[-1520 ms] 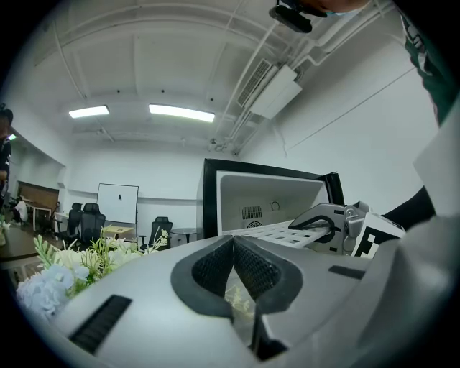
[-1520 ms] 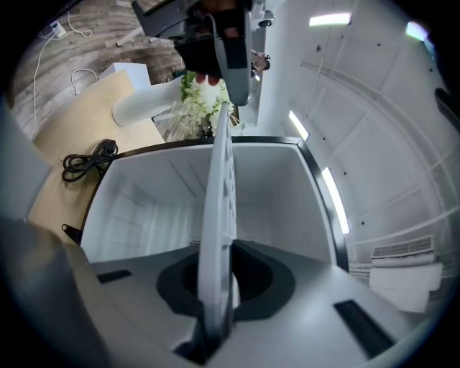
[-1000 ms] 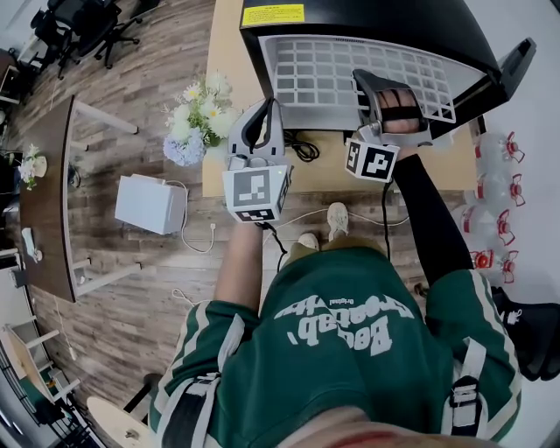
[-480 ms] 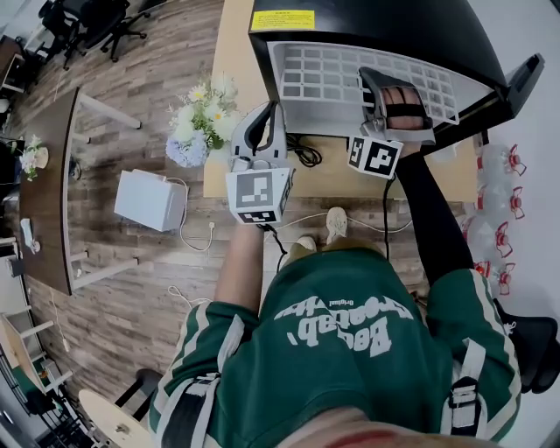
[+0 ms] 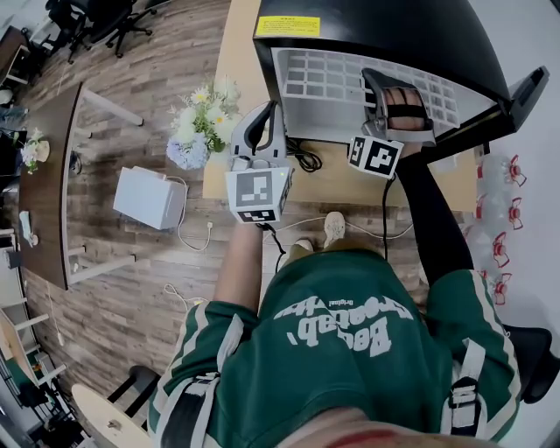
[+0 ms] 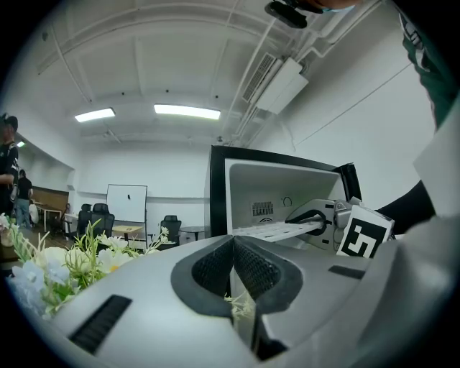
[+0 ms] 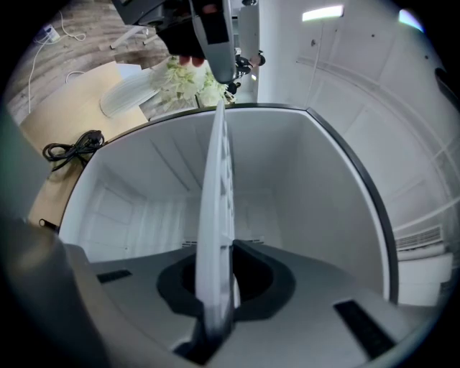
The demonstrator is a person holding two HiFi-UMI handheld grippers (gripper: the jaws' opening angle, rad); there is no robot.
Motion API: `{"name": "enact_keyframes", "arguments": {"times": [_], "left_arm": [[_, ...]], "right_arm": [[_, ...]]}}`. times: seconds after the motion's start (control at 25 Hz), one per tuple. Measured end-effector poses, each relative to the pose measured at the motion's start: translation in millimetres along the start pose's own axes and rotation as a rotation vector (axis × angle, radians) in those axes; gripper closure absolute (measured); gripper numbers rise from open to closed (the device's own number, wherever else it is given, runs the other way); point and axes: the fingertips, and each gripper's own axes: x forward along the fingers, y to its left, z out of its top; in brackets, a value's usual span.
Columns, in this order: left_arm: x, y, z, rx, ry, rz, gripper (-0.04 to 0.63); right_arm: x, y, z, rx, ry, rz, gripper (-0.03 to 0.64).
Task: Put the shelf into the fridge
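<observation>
Two grippers, one load. The right gripper (image 7: 215,287) has its jaws nearly together, clamped on the near edge of the white shelf (image 5: 328,83). The shelf runs straight ahead of the fingers into the open fridge (image 5: 385,26), with its far part already inside the cavity. The left gripper (image 6: 233,262) has its jaws closed on nothing and hangs clear of the shelf, with the flowers (image 5: 199,122) just to the left of its fingers.

Risk, as judged: the shelf is held at a single spot, right of its middle. Its unsupported left side may droop or swing, so a far corner catches a wall rather than a side ledge. A push against such a jam could twist the thin edge out of the pads. Whether the shelf rests on any ledge cannot be told.
</observation>
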Motion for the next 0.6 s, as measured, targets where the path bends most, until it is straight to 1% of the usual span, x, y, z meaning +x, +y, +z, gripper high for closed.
{"name": "enact_keyframes", "arguments": {"times": [0.16,0.28,0.6], "left_arm": [[1.9,-0.2,-1.3,0.005,0.000,0.005,0.592],[3.4,-0.1,-2.3,0.032,0.001,0.012,0.592],[6.9,1.4,-1.2,0.039,0.005,0.024,0.592]], "right_arm": [[4.6,-0.2,-0.9,-0.001,-0.004,0.001,0.581],[7.4,0.2,-2.0,-0.002,-0.003,0.003,0.581],[14.0,-1.5,-1.5,-0.002,-0.005,0.005,0.581]]}}
